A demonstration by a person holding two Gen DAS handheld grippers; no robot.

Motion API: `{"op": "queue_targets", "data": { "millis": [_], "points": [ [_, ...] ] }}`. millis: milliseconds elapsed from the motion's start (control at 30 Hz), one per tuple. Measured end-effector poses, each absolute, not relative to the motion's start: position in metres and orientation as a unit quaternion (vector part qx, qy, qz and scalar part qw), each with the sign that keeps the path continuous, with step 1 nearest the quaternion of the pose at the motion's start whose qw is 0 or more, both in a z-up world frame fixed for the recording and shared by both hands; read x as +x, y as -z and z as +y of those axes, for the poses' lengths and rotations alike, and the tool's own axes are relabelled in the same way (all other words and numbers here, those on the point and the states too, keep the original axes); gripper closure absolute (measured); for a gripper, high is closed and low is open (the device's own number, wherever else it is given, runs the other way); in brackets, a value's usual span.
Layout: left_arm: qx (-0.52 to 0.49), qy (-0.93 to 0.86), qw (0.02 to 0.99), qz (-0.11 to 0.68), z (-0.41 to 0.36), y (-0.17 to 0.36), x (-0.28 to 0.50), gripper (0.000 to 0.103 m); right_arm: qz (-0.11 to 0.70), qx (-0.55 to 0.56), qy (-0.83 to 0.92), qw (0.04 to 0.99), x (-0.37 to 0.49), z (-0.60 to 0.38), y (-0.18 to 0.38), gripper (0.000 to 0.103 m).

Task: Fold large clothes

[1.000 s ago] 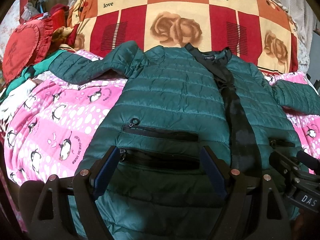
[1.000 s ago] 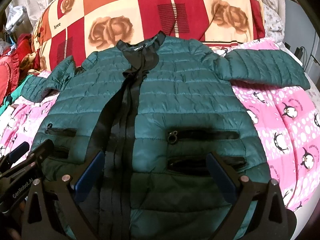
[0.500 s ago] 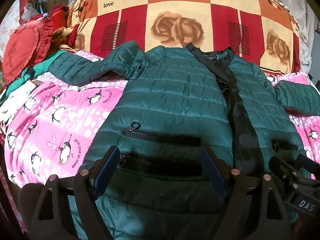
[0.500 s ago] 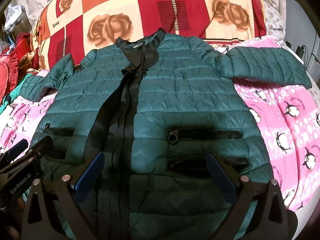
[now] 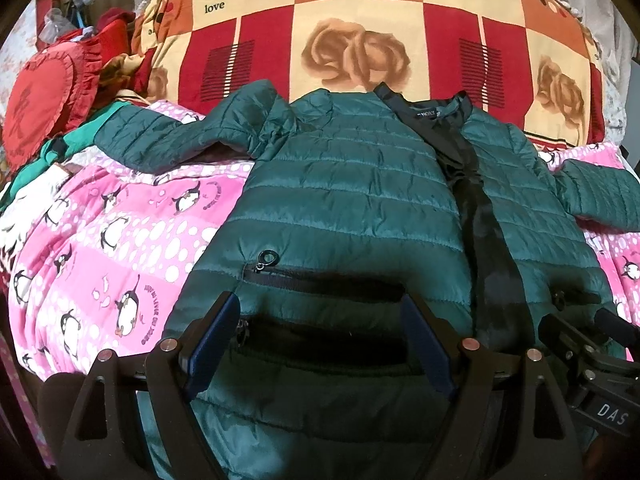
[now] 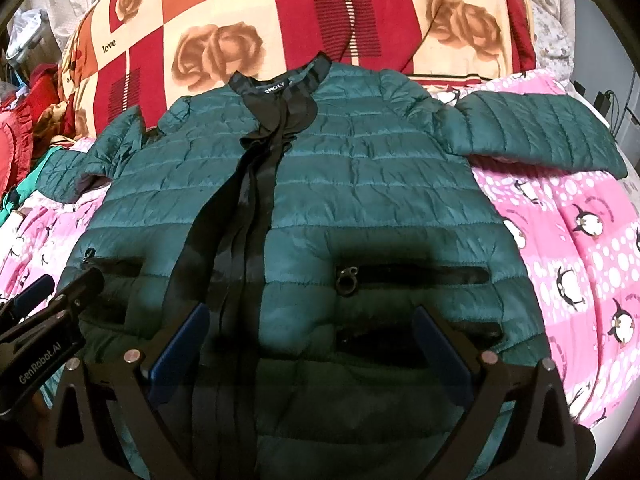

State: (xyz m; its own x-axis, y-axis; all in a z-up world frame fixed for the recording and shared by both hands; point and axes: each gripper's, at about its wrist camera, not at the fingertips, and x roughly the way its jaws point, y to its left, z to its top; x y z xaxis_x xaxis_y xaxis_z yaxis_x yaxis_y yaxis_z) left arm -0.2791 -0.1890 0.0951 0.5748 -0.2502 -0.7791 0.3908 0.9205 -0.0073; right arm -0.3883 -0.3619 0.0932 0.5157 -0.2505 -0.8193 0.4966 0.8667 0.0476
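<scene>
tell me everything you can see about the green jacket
The green jacket is a shiny quilted puffer lying flat, front up, on a pink penguin blanket. A black strip runs down the middle to a black collar. It has zipped pockets, and both sleeves are spread sideways. Its collar end reaches a rose-patterned quilt. Neither open gripper grips it.

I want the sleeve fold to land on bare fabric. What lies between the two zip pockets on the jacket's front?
In the right wrist view, the black placket strip runs down the green jacket between its pockets; nothing else lies there.
</scene>
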Motion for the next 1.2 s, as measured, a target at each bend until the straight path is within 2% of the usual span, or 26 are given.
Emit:
{"op": "queue_targets", "data": {
  "millis": [733, 1200],
  "points": [
    [0.088, 0.181, 0.881, 0.427, -0.199, -0.094, -0.268, 0.049, 0.443, 0.139, 0.217, 0.859, -0.369, -0.368, -0.091, 0.0],
    [0.081, 0.17, 0.892, 0.411, -0.21, -0.113, -0.231, 0.049, 0.435, 0.126, 0.219, 0.864, -0.339, -0.383, -0.107, 0.0]
  ]
}}
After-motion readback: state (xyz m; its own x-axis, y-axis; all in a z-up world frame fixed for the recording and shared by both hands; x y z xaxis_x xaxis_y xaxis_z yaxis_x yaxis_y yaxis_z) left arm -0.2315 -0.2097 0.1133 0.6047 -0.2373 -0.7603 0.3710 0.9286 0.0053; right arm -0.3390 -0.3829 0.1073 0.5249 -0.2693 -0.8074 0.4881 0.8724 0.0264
